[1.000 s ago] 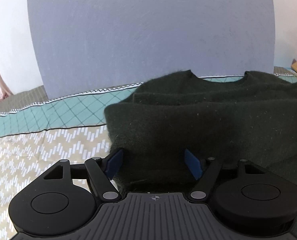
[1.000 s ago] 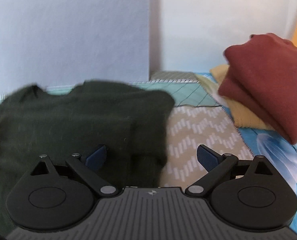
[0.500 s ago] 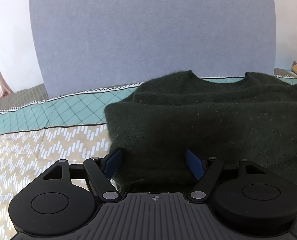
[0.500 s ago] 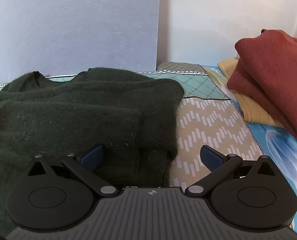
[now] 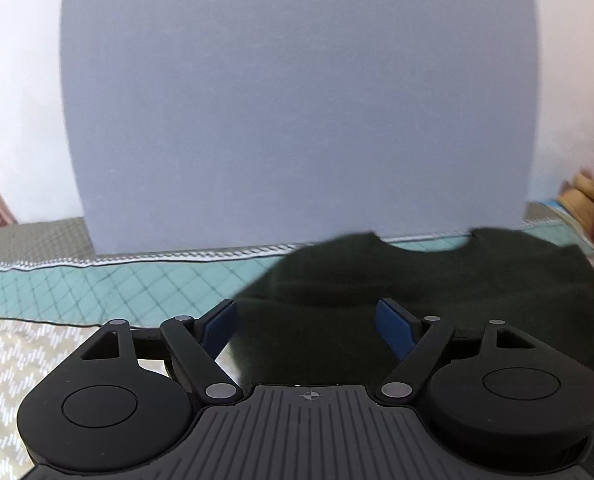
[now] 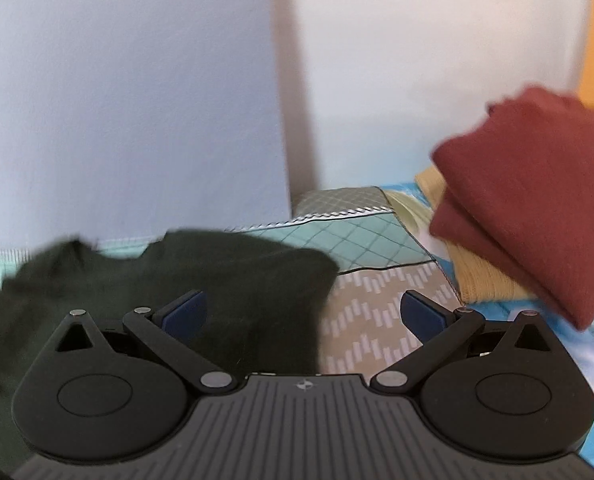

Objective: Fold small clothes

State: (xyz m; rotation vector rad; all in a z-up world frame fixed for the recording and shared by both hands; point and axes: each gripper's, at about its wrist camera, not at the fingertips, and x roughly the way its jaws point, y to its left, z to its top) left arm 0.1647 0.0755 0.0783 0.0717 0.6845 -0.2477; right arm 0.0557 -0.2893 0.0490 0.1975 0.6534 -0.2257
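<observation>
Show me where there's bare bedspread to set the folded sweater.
Free: the bedspread left of the dark green sweater, and a narrower strip between it and the rust-red folded garment. Crowded: the right, where that stack sits.

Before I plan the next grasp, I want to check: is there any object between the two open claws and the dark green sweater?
Nothing visible stands between. The dark green sweater lies directly ahead of the open left claw, and its right edge lies between the open fingers of the right claw. The folded red garment sits off to the right.

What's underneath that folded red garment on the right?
The rust-red folded garment lies on a mustard-yellow knit, itself on a blue floral cloth. How far the yellow piece extends beneath is covered.
</observation>
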